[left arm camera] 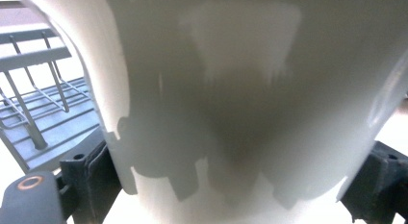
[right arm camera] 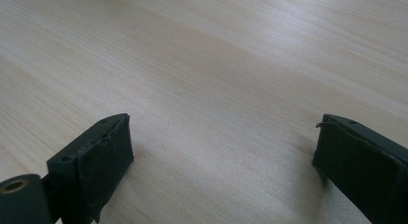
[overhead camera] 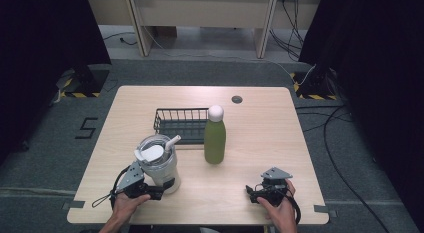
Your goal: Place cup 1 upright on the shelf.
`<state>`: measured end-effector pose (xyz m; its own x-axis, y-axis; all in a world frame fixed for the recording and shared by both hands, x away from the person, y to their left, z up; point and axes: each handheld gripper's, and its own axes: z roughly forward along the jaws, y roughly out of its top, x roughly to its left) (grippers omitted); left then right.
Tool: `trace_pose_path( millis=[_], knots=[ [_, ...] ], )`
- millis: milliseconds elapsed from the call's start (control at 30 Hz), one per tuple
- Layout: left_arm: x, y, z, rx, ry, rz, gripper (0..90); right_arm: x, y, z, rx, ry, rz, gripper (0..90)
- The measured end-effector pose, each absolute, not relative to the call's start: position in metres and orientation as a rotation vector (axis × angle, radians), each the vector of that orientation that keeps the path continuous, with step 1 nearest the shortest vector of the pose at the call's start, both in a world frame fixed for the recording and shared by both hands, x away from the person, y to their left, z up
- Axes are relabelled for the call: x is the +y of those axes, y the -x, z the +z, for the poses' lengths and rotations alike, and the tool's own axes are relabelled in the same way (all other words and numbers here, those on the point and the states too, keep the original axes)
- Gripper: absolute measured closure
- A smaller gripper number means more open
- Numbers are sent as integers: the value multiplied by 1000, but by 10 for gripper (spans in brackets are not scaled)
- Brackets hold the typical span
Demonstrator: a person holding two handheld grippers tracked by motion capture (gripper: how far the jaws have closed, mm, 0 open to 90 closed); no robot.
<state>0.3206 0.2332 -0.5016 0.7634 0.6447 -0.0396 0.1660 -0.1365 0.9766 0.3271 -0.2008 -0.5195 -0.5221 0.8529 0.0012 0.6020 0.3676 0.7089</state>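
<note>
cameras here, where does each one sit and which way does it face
High view: above the person's side, looking forward and down on the table; forearms, hands, both tools.
Left gripper view: on the left tool, facing the cup between its jaws.
Right gripper view: on the right tool, facing bare table.
Shared: cup, rack.

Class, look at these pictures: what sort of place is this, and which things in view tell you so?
Probably a lab or studio set up for recording. A lone wooden table stands between black curtains, with hazard-taped stand bases and loose cables on the grey floor.
</note>
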Motion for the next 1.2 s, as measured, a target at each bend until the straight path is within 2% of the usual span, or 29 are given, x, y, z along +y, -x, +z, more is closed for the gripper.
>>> trace_pose_path(
  millis=[1200],
  knots=[
    [246, -366, -446, 703, -1681, 503, 104, -201, -327, -520, 2263, -1273, 943, 64]
  ],
)
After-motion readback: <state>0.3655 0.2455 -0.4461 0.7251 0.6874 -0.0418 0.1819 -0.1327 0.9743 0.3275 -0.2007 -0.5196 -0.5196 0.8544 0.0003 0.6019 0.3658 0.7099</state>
